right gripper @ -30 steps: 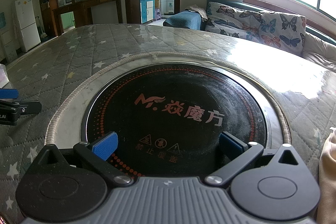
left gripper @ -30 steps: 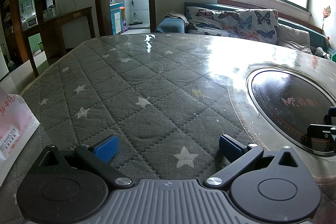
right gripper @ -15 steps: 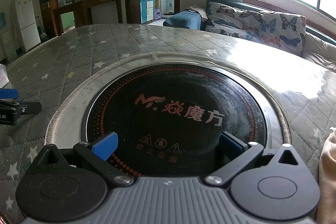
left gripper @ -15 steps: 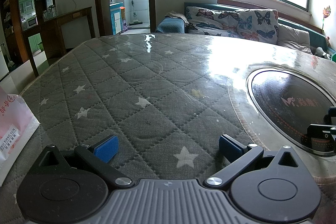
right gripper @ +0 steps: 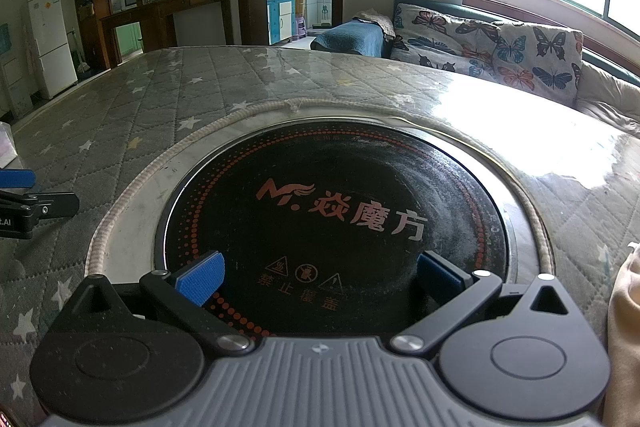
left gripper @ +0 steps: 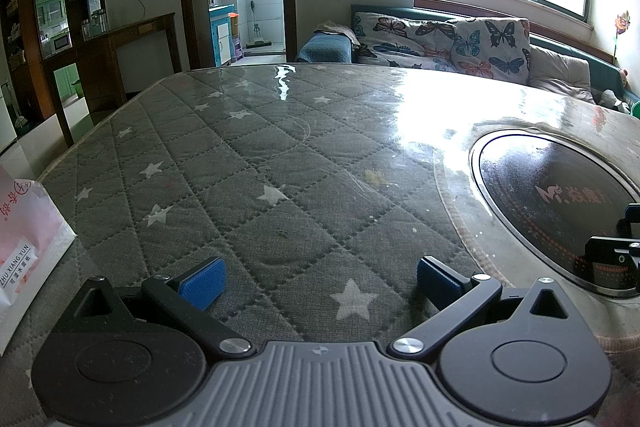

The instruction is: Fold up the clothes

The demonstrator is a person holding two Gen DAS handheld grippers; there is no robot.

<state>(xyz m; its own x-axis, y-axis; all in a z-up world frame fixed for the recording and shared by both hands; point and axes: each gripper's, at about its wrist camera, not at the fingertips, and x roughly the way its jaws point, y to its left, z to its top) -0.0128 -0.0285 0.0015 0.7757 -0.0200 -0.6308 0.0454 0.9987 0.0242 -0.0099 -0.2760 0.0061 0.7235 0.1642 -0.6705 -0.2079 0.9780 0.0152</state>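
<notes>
My left gripper (left gripper: 320, 281) is open low over the grey quilted star-patterned table cover (left gripper: 256, 163), nothing between its blue pads. My right gripper (right gripper: 320, 277) is open too, held above the round black cooktop (right gripper: 332, 211) set into the table. A strip of beige cloth (right gripper: 622, 327) shows at the right edge of the right wrist view, mostly cut off by the frame. Each gripper appears in the other's view: the right one (left gripper: 620, 247) at the far right, the left one (right gripper: 24, 203) at the far left.
A pink and white paper bag (left gripper: 24, 247) stands on the table's left edge. A sofa with butterfly cushions (left gripper: 448, 43) runs behind the table under the window. A wooden counter (right gripper: 168, 15) and a fridge (right gripper: 50, 43) stand at the back left.
</notes>
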